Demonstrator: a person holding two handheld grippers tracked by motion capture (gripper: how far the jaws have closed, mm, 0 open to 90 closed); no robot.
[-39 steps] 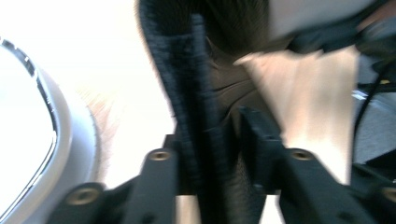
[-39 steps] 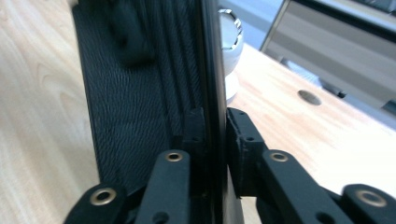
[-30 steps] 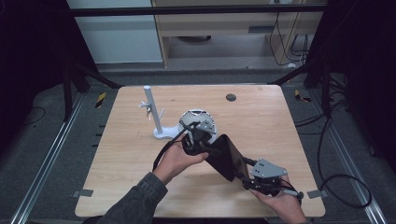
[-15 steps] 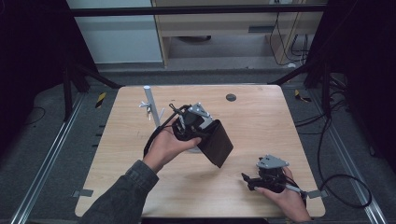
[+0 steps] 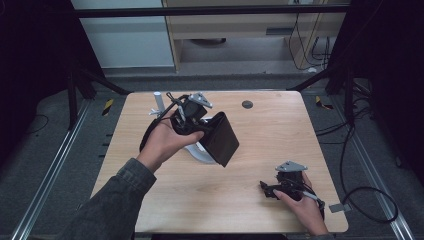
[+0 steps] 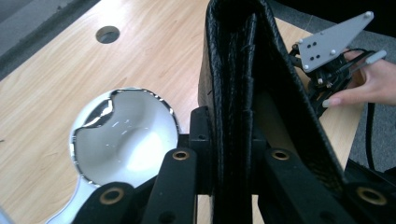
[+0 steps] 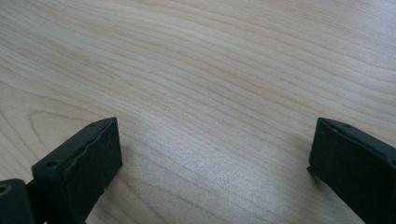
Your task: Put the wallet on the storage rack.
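High view: left gripper (image 5: 196, 116) lifts a black pouch (image 5: 222, 139) above the table (image 5: 280, 130). Left gripper view: jaws pinch its stiff, light folded edge, a sound hold. Right gripper view: right gripper (image 7: 212, 163) has just spread, empty.

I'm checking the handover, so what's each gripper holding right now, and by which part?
The left gripper is clamped on the black pouch's edge, lifting it above the table. The right gripper, jaws just opened, holds nothing.

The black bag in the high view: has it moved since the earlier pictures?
Yes. The black bag, clamped in the left tool, has gone up the picture and leftward, toward the white post and away from the right tool.
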